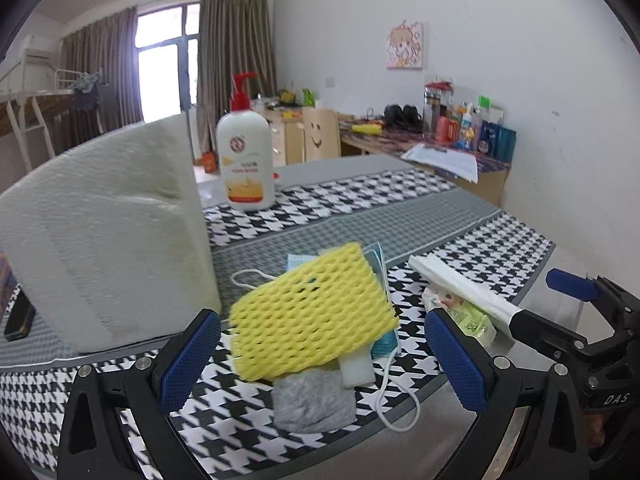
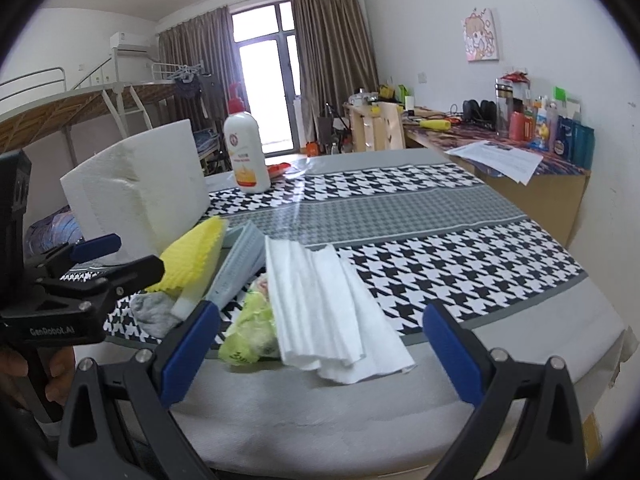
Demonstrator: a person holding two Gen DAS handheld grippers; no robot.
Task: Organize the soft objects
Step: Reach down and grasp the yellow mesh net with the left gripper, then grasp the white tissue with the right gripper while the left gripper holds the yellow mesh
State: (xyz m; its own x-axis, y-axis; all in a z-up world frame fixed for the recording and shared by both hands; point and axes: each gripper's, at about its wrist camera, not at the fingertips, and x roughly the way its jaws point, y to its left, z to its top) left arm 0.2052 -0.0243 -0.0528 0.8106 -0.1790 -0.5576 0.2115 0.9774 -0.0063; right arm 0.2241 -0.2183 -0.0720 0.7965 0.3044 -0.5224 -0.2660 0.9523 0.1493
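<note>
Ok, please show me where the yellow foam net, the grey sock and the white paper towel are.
yellow foam net (image 1: 312, 312), left wrist view, middle of its mesh
grey sock (image 1: 314, 404), left wrist view, centre of the bundle
white paper towel (image 2: 324, 312), right wrist view, middle of the folded sheets

Dorm bedroom: bunk bed, curtains.
</note>
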